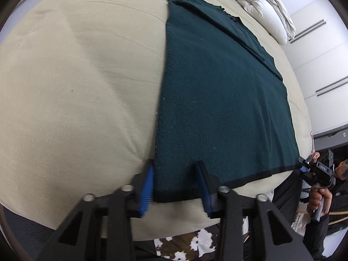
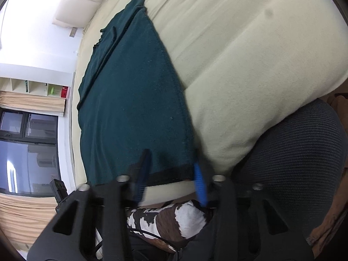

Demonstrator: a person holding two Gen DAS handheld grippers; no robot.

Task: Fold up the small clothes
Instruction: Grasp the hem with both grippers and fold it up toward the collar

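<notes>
L jaws: left gripper narrowed on near-left hem corner of dark green knit garment, pads touching.
R jaws: right gripper narrowed astride near-right corner; contact unclear.
Garment: flat on beige bed sheet.

Motion blurs the right gripper, hiding whether its pads press the garment.

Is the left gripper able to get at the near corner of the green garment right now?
Probably yes: the left gripper already straddles the green garment at its dark-hemmed near corner, with nothing in between.
</notes>
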